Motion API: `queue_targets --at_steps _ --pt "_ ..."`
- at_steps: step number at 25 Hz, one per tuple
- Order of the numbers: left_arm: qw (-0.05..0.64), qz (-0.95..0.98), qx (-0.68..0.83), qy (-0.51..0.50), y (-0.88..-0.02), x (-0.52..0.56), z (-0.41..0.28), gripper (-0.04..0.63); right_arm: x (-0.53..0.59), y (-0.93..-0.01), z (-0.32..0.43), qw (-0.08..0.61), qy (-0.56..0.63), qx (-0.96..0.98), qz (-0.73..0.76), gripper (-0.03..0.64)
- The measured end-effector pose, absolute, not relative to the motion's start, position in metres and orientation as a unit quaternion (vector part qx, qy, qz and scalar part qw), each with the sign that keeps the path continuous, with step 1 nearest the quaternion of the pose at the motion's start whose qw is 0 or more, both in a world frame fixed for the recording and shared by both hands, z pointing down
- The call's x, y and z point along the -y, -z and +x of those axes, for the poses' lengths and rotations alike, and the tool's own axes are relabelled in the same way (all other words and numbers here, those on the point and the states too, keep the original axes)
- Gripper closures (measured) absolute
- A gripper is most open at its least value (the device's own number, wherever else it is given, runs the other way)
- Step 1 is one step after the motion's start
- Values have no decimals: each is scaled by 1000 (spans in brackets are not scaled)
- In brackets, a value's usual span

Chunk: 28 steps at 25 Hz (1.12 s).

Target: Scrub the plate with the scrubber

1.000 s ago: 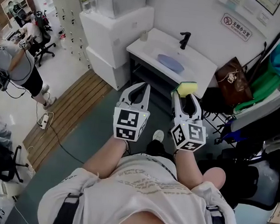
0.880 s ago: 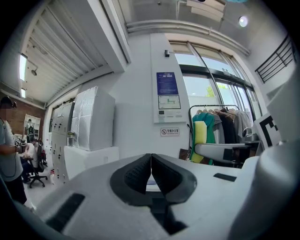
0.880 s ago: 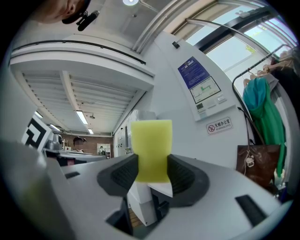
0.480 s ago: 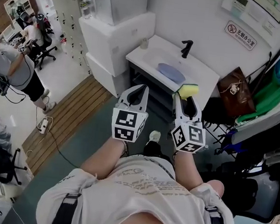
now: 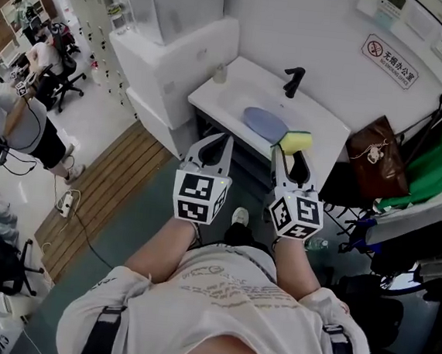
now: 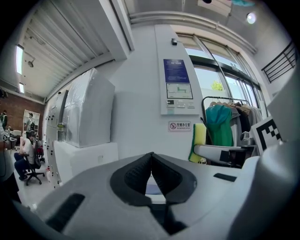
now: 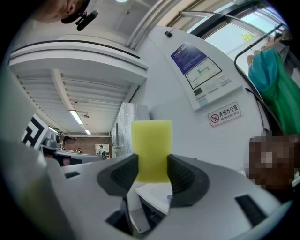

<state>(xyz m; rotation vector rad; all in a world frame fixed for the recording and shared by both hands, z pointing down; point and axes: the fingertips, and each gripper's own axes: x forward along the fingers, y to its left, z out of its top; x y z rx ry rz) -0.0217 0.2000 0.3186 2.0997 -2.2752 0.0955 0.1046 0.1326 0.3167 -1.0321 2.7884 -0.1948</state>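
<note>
The right gripper [image 5: 290, 157] is clamped on the yellow scrubber [image 5: 295, 141]. The plate [image 5: 261, 123] lies just ahead, slightly left of its fingers. The left gripper [image 5: 219, 139] is closed and empty.

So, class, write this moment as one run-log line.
stage: before scrubbing | right hand-held gripper: shut on scrubber | left hand-held gripper: shut, empty | plate: in sink, untouched

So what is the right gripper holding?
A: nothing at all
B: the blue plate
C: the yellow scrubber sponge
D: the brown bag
C: in the right gripper view, the right gripper has its jaws pressed against both sides of the yellow scrubber sponge.
</note>
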Motion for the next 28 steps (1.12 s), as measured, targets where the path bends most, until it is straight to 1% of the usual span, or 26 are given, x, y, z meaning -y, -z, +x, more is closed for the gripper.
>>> queue_targets --at_steps 16,28 --pt "70 661 744 -72 -337 -32 -59 572 36 -340 72 32 97 -940 -326 419" --pt "102 634 759 -104 -357 18 -77 572 99 -364 55 6 123 -948 -293 419"
